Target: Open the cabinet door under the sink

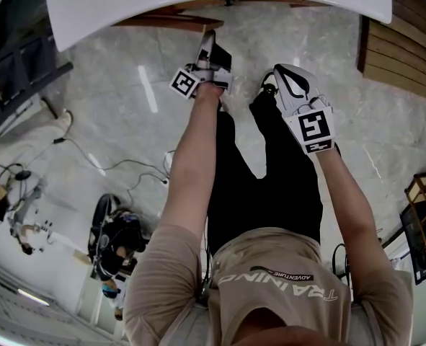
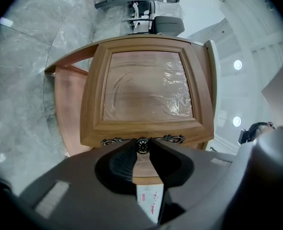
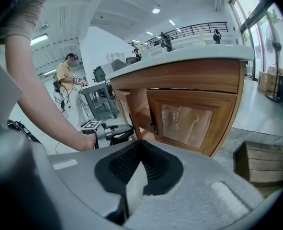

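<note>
Your left claw (image 2: pixel 142 153) is clenched on the small dark knob (image 2: pixel 142 145) at the edge of the cabinet door (image 2: pixel 148 87). The door stands swung out under the white worktop (image 3: pixel 179 56), w/ plastic film (image 2: pixel 153 87) over its panel. Your right claw (image 3: pixel 140 146) is closed, nothing betw. its jaws, and it does not touch the door.
</note>
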`<state>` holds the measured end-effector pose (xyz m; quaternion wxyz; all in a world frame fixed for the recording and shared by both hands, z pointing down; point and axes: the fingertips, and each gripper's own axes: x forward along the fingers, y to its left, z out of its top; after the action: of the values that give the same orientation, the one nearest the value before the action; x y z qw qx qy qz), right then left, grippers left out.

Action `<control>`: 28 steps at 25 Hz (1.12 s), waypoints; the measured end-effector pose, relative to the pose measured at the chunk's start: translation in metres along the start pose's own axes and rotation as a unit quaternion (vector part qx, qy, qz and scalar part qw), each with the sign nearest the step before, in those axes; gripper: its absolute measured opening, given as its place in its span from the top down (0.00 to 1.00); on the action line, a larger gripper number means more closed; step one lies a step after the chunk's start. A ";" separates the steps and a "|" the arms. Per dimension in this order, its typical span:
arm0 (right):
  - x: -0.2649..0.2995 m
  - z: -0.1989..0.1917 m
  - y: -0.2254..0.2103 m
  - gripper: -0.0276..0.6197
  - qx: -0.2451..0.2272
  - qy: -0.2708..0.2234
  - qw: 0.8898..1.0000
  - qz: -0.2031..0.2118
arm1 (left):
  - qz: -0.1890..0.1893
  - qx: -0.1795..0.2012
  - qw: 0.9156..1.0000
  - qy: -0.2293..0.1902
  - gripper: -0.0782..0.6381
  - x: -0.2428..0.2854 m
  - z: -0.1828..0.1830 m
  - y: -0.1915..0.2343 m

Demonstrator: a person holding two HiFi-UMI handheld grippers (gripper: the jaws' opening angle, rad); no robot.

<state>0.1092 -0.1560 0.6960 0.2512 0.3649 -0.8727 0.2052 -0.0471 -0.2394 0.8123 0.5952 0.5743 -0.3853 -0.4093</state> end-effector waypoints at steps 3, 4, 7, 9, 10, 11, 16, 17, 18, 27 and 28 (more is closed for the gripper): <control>0.002 -0.002 0.007 0.95 0.004 0.002 1.000 -0.005 | -0.006 0.002 1.000 0.017 0.75 -0.007 0.002 0.000; 0.002 -0.004 0.010 0.95 0.006 0.003 1.000 -0.009 | -0.007 0.001 1.000 0.025 0.75 -0.010 0.001 0.000; 0.002 -0.007 0.028 0.95 0.012 0.008 1.000 -0.015 | -0.004 -0.002 0.999 0.044 0.75 -0.025 0.001 0.000; 0.003 -0.010 0.043 0.95 0.014 0.011 1.000 -0.012 | 0.001 -0.003 0.999 0.053 0.75 -0.037 0.002 0.001; 0.004 -0.010 0.050 0.95 0.015 0.012 1.000 -0.010 | 0.003 -0.004 0.998 0.059 0.75 -0.042 0.003 0.001; 0.005 -0.010 0.056 0.95 0.015 0.014 1.000 -0.009 | 0.005 -0.005 0.998 0.065 0.75 -0.046 0.003 0.001; 0.015 -0.003 0.088 0.95 0.015 0.013 1.000 -0.006 | 0.012 0.000 0.994 0.111 0.76 -0.066 0.009 0.001; 0.018 -0.002 0.093 0.95 0.014 0.012 1.000 -0.005 | 0.013 0.001 0.993 0.118 0.76 -0.070 0.011 0.001; 0.020 -0.001 0.098 0.95 0.013 0.012 1.000 -0.004 | 0.014 0.001 0.992 0.125 0.76 -0.074 0.012 0.001; 0.036 0.004 0.134 0.95 0.013 0.012 1.000 -0.008 | 0.027 0.004 0.982 0.188 0.76 -0.115 0.026 0.003; 0.037 0.005 0.138 0.95 0.013 0.013 1.000 -0.009 | 0.029 0.004 0.980 0.196 0.76 -0.121 0.029 0.003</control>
<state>-0.0171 -0.0885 0.6900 0.2594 0.3736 -0.8634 0.2185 -0.1186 -0.1382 0.8177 0.6685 0.6341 -0.2794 -0.2701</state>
